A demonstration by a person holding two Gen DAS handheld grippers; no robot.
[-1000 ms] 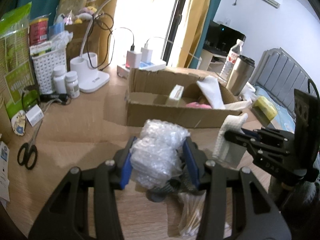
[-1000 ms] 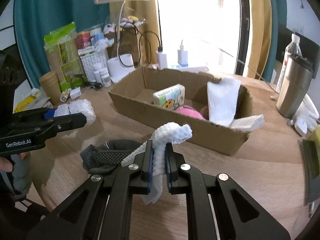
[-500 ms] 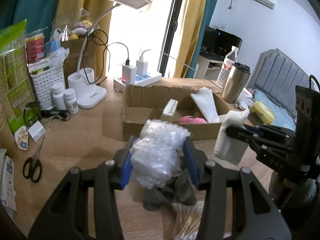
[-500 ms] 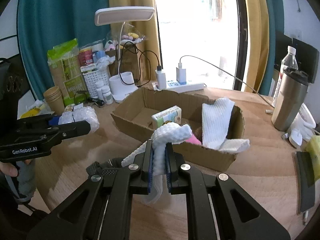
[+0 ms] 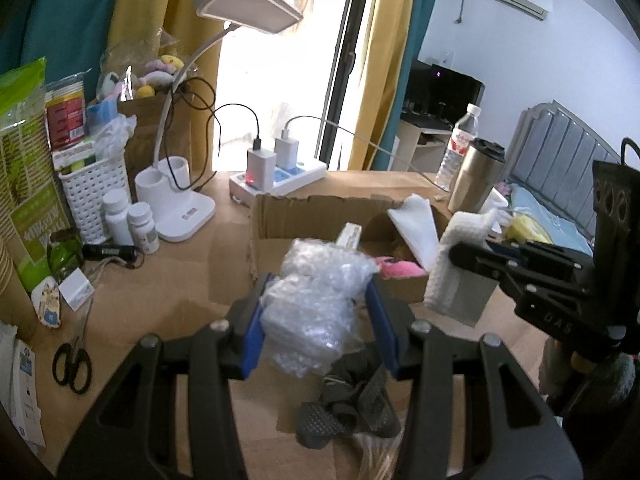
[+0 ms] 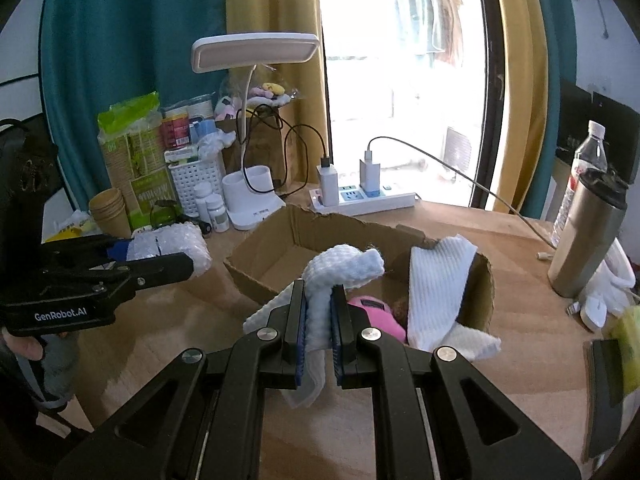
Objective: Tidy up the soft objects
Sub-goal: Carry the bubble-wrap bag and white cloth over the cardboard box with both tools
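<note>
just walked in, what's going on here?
A person is sorting soft items into the cardboard box on the table, one handheld claw per hand. The left claw is clamped on a wad of bubble wrap; the right claw pinches a white waffle cloth. Both are held in the air just short of the box, not yet dropped in. The box already holds a pink item and a white towel draped over its rim.
</note>
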